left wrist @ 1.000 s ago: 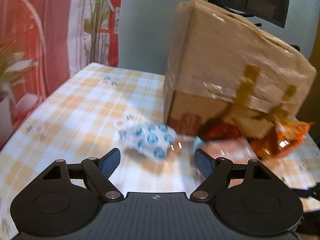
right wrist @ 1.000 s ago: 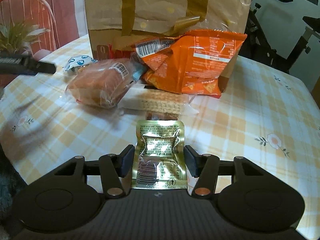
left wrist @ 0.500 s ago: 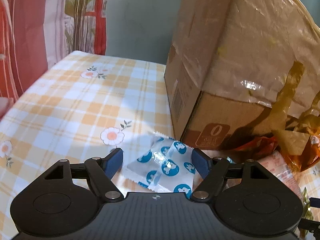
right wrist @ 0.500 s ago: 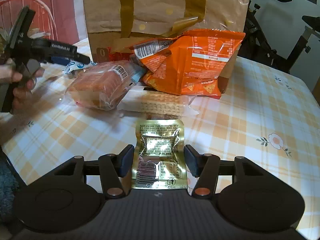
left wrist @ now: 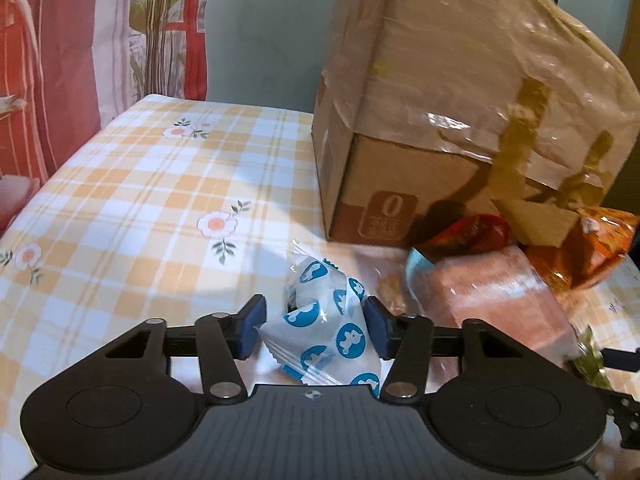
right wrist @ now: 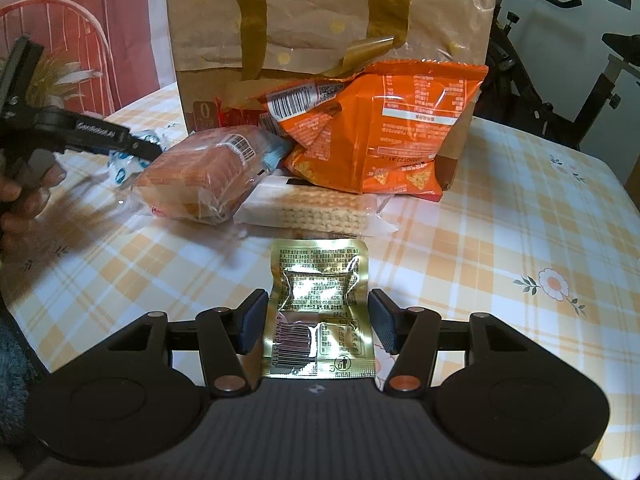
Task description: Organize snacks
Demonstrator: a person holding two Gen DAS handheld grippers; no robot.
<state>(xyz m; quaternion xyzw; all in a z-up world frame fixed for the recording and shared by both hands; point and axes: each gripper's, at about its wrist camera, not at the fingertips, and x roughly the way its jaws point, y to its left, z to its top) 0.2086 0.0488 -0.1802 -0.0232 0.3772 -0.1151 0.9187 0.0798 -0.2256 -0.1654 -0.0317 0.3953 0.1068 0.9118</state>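
1. Left gripper (left wrist: 314,328) fingers narrowed onto the blue-spotted white packet (left wrist: 330,336), just in front of the paper bag (left wrist: 460,120); slick film could squirt out.
2. Right gripper (right wrist: 318,322) fingers apart, straddling the gold foil sachet (right wrist: 320,312) near the bag; may skid flat on the checked tablecloth (right wrist: 520,220).
3. Could nudge the bread pack (right wrist: 200,178) alongside.

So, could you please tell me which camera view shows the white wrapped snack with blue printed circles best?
The left wrist view: the white wrapped snack with blue printed circles sits close and almost whole between the left tongs. The right wrist view shows only a small, distant part of it, largely hidden behind the left tongs.
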